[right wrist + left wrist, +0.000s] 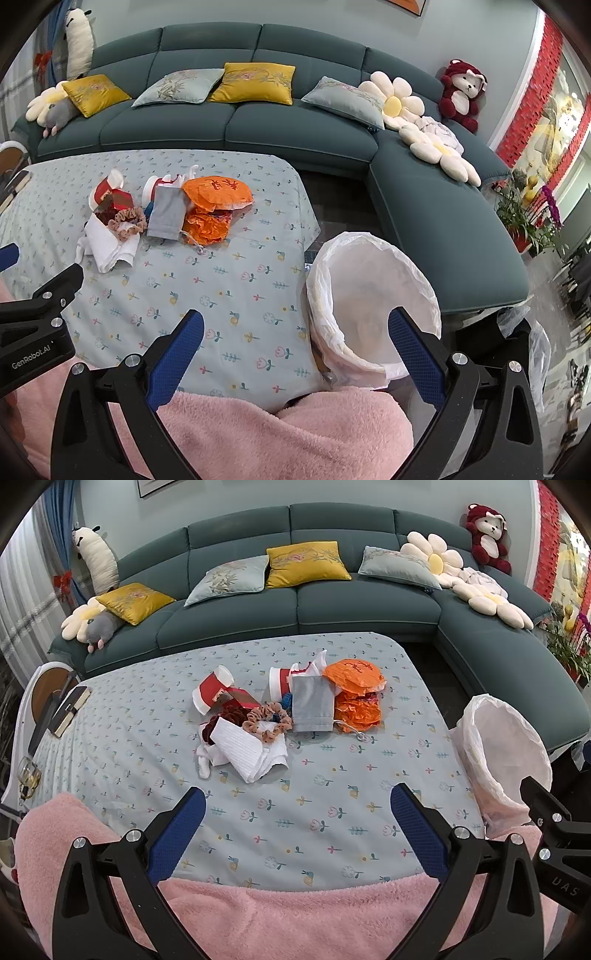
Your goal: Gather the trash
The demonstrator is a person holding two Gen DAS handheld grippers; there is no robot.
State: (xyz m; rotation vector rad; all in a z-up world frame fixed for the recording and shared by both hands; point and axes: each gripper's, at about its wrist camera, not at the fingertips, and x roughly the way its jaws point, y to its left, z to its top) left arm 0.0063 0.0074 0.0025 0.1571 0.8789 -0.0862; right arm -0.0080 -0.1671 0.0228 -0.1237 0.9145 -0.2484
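Observation:
A heap of items lies mid-table: two red-and-white paper cups (212,694) (277,682), crumpled orange plastic bags (356,692) (216,206), a grey drawstring pouch (313,705) (167,216), scrunchies (267,722) and folded white cloth (245,751) (107,245). A bin lined with a white bag (498,753) (373,299) stands at the table's right edge. My left gripper (297,823) hangs open over the near table, well short of the heap. My right gripper (295,343) is open too, its right finger over the bin's mouth. Neither holds anything.
The table (332,812) wears a floral cloth. Pink fleece-covered legs (295,923) sit at the near edge. A book (72,710) lies at the far left corner, a glass (28,775) beside it. A teal sofa (295,605) with cushions and plush toys runs behind and right.

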